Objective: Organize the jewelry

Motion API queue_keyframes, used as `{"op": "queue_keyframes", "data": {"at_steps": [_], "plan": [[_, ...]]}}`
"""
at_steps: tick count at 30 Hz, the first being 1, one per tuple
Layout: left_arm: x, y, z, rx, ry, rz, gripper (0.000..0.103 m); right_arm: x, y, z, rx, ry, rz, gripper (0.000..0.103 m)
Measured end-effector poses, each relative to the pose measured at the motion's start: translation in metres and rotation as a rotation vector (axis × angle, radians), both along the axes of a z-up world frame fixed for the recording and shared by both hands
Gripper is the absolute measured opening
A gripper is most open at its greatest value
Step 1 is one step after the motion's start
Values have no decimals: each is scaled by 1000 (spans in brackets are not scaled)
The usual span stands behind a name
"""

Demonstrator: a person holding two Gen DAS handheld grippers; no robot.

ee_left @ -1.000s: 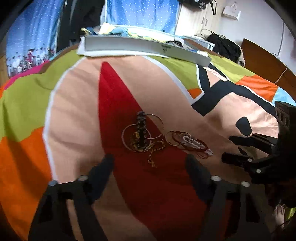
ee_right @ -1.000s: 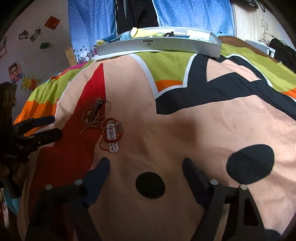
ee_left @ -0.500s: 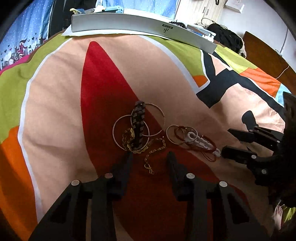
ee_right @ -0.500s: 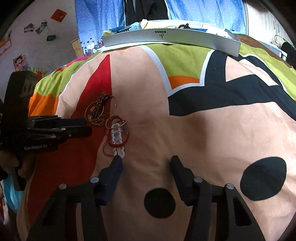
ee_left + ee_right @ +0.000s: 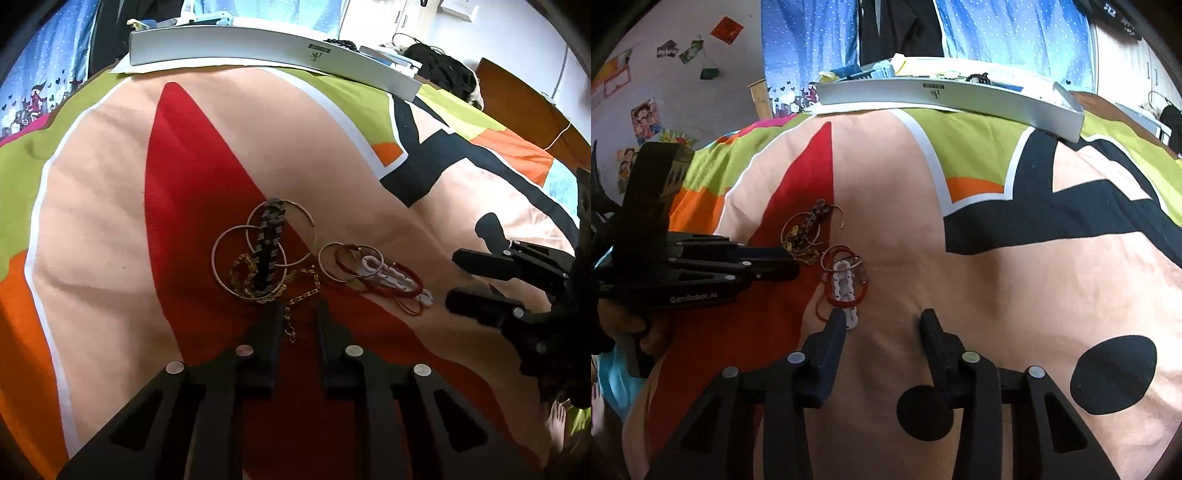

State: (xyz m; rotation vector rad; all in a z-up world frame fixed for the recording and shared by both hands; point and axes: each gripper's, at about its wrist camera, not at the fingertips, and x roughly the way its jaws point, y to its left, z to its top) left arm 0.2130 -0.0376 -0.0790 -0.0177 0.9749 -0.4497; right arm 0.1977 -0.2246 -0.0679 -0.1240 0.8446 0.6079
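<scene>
A tangle of jewelry lies on the bedspread: thin hoop bangles (image 5: 229, 258), a dark braided band (image 5: 271, 240), a gold chain (image 5: 306, 291), and to its right red cord bracelets (image 5: 406, 284) with a white bead bracelet (image 5: 391, 277). My left gripper (image 5: 299, 314) is low over the chain's loose tail. Its jaws are closing with the tail between them, and a gap still shows. My right gripper (image 5: 882, 321) is closing too. Its left finger stands beside the end of the white bead bracelet (image 5: 846, 288), and only cloth lies between its jaws.
A long silver tray (image 5: 273, 55) (image 5: 945, 96) holding small items lies at the far side of the bed. A wooden headboard (image 5: 517, 107) and dark clothes (image 5: 447, 74) are at the right. A bare foot (image 5: 557, 424) shows at the lower right.
Both pairs of jaws have narrowed a lot. The left gripper has come forward and down to the gold chain. The white bead bracelet now sits closer to the right gripper's left finger.
</scene>
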Motion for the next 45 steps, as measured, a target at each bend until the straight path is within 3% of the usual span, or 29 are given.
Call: {"op": "queue_keyframes", "data": {"at_steps": [16, 25, 30, 38, 45], "plan": [[2, -7, -2, 9, 39, 21, 0, 7, 30, -14, -141, 26, 73, 37], [-18, -10, 3, 6, 49, 41, 0, 5, 34, -13, -236, 4, 103, 14], [-22, -8, 2, 1, 47, 53, 0, 0, 32, -9, -219, -10, 109, 16], [-23, -4, 0, -22, 51, 65, 0, -5, 47, -9, -300, -99, 175, 18], [-24, 1, -1, -38, 56, 71, 0, -4, 51, -14, -294, -99, 220, 25]]}}
